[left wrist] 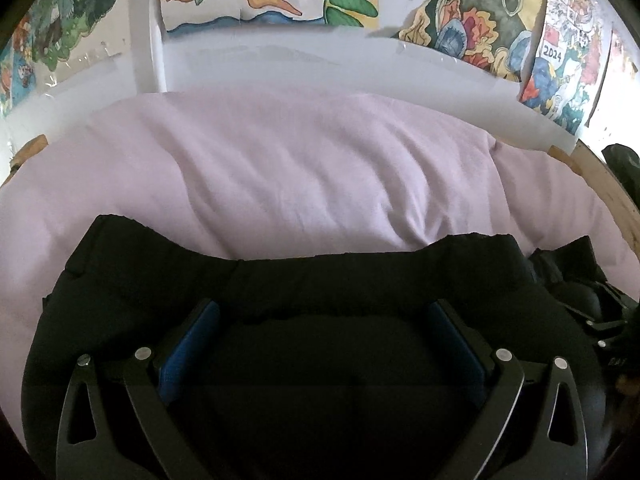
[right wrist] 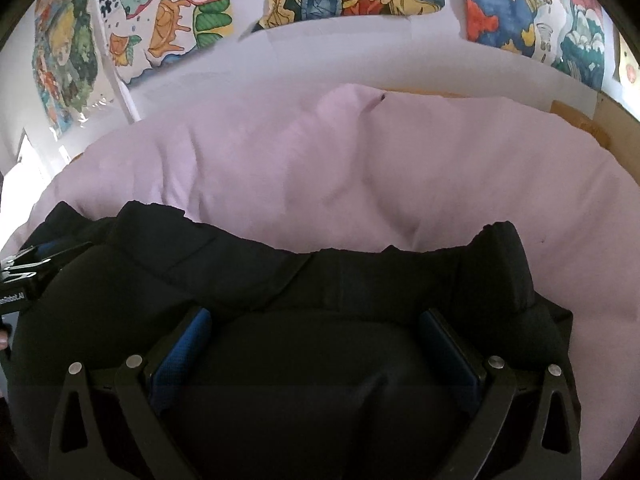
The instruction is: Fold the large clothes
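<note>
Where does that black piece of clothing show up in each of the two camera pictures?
Left wrist view: black garment fills the lower half, beneath the left gripper.
Right wrist view: it fills the lower half, beneath the right gripper.
Shared landmark: the lilac sheet behind it.

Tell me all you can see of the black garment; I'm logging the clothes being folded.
The black garment is dark, matte, soft-looking fabric, bunched and thick, lying on the lilac bedding. Its far edge runs ragged, with raised humps at both ends. The left tongs and right tongs stand wide open, pads either side of a fold, and the cloth bulges between them. Whether the pads press it is unclear. Its type cannot be told.
</note>
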